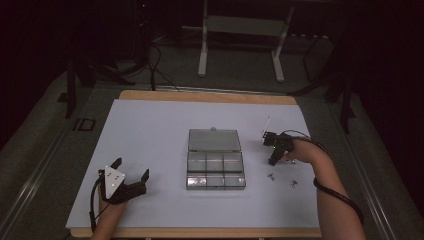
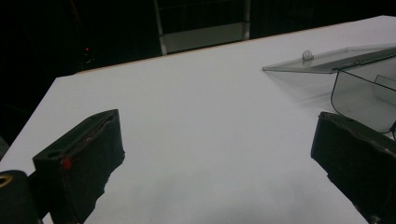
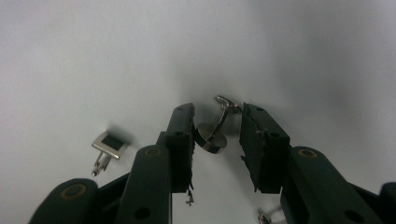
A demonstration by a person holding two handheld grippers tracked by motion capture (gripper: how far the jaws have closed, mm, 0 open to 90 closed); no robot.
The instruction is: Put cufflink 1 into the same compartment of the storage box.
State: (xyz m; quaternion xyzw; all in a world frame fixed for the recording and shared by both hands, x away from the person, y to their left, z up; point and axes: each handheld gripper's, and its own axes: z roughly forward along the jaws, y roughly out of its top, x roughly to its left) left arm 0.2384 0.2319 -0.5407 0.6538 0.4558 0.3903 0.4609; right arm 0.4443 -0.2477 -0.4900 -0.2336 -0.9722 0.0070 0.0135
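Observation:
A round-headed silver cufflink point(image 3: 212, 135) lies tilted on the white sheet between the jaws of my right gripper point(image 3: 218, 112). Its head rests against one pad and its toggle touches the other, so the gripper is shut on it. In the high view my right gripper point(image 1: 273, 161) points down at the sheet, right of the clear compartment box point(image 1: 189, 170). A square dark-faced cufflink point(image 3: 110, 143) lies loose beside the jaws. My left gripper point(image 1: 132, 169) rests open on the sheet at the front left, with nothing between its jaws point(image 2: 219, 121).
The box's lid point(image 1: 214, 140) lies open flat behind its compartments; the box point(image 2: 359, 91) also stands ahead of my left gripper. Two loose cufflinks point(image 1: 270, 176) point(image 1: 293, 183) lie near the right hand. A thin white stick point(image 1: 268, 122) lies behind it. White frame legs stand beyond the table.

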